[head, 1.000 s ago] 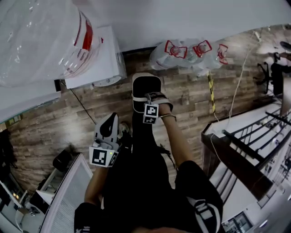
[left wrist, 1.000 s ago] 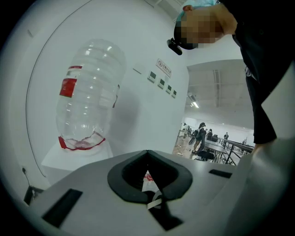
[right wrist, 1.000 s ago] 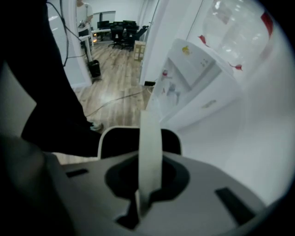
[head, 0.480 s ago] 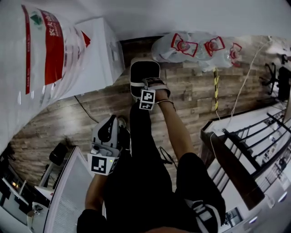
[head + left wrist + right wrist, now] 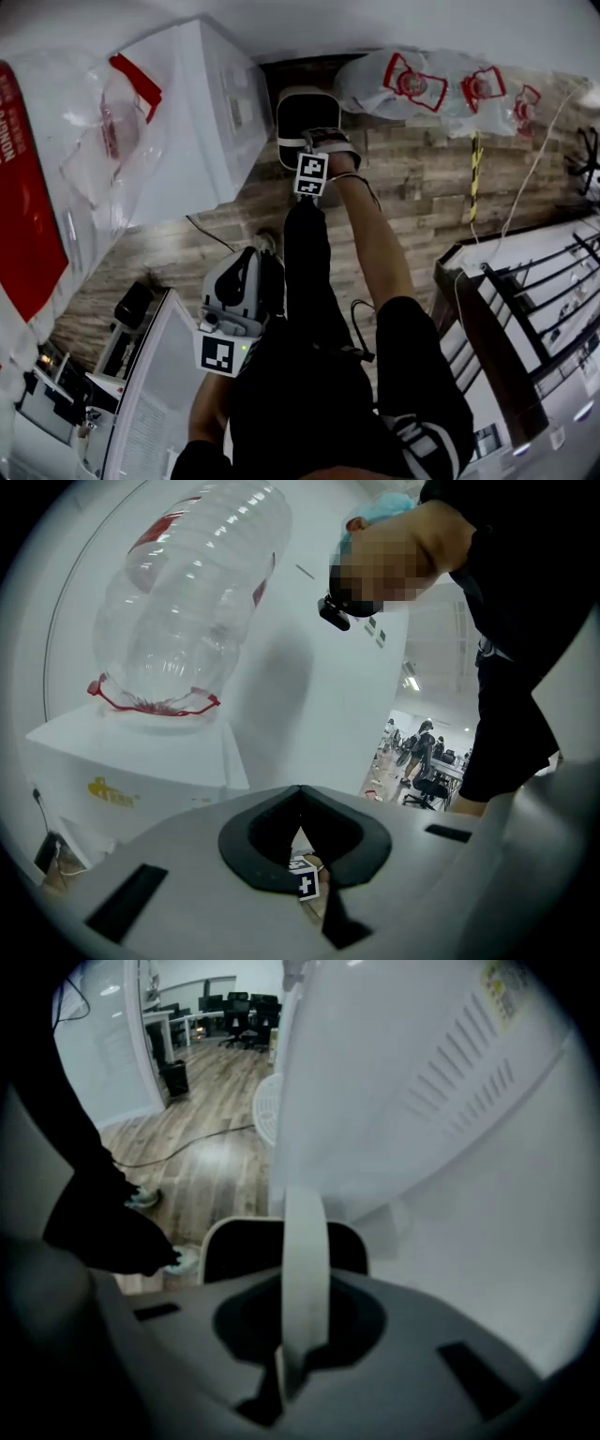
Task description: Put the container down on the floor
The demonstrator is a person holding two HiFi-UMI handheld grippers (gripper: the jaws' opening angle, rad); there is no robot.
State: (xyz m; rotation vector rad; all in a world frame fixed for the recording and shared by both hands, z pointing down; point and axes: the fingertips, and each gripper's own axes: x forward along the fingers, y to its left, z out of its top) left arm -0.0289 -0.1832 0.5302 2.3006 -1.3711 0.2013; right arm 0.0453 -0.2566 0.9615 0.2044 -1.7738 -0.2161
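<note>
Right gripper (image 5: 317, 150) clamped on the single white handle (image 5: 305, 1269) of the one black container (image 5: 305, 117), down low over the wood floor (image 5: 412, 187), just beside the white dispenser (image 5: 211, 112). Touching down or not, impossible to tell. Left gripper (image 5: 242, 272) pinched closed on nothing, back by the thigh. One big clear bottle (image 5: 187, 592) atop the dispenser, three floor bottles (image 5: 403, 80) lying along the wall.

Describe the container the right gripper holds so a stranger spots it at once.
Find the white water dispenser by the wall; beside it the right gripper holds the container over the wood floor. It is black with a white rim and handle, unlike the clear, red-marked bottles lying nearby.
</note>
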